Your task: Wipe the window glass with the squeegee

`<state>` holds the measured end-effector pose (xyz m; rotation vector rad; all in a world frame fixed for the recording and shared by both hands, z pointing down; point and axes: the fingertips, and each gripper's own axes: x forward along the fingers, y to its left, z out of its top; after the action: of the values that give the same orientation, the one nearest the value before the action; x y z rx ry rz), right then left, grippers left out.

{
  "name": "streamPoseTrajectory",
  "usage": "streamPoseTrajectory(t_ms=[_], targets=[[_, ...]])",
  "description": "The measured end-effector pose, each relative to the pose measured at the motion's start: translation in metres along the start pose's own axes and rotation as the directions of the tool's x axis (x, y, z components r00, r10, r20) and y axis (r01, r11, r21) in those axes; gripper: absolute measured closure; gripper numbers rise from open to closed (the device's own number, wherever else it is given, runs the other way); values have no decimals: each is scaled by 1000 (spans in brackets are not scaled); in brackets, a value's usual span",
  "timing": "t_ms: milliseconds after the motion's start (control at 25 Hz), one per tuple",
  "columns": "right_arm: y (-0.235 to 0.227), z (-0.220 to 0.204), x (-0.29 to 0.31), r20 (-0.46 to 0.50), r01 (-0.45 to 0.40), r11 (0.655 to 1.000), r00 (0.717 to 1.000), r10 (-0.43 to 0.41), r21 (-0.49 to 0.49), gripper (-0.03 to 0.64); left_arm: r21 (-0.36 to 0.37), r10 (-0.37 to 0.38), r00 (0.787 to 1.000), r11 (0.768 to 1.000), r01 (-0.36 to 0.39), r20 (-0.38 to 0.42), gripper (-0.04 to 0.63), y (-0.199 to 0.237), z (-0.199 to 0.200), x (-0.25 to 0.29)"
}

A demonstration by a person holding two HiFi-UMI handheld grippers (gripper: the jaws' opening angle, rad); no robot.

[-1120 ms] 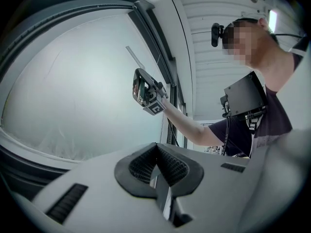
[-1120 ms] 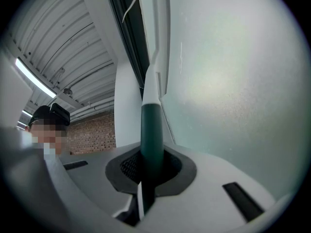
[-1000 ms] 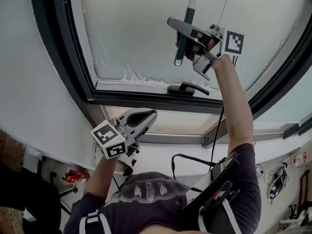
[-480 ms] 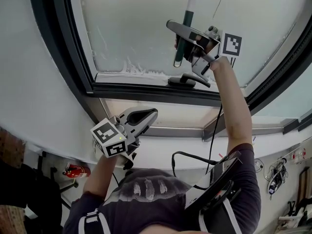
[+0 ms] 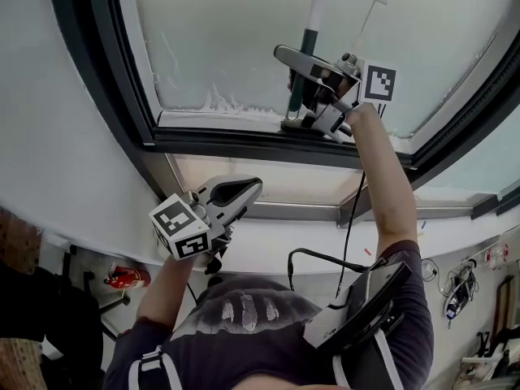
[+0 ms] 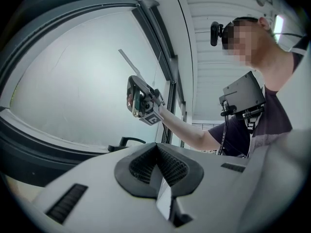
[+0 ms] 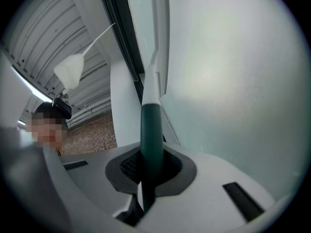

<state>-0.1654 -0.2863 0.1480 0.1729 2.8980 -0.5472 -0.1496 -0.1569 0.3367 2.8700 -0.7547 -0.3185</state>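
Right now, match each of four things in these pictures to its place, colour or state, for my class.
Things: 1 squeegee; 2 left gripper; 3 window handle; 4 window glass.
States: a shut, empty; b cloudy white; c clamped in the right gripper; d black, on the lower frame.
Pairs: 1-c; 2-a; 3-d; 4-b.

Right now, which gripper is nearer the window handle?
Right. The right gripper, holding the squeegee, is just above the handle; the left gripper hangs lower, below the frame.
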Motion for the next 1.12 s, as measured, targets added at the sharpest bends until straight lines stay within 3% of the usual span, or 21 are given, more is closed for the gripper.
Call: streamPoseTrajectory(t_ms=[440, 1120], targets=[[-1, -7, -1, 9, 5, 999, 1000, -5, 48, 603, -22, 2, 1000, 1000, -2, -25, 589, -6, 20, 1], [-13, -74, -15, 27, 11, 991, 1000, -15, 130, 603, -42, -2, 1000, 999, 1, -19, 591, -7, -7, -5]])
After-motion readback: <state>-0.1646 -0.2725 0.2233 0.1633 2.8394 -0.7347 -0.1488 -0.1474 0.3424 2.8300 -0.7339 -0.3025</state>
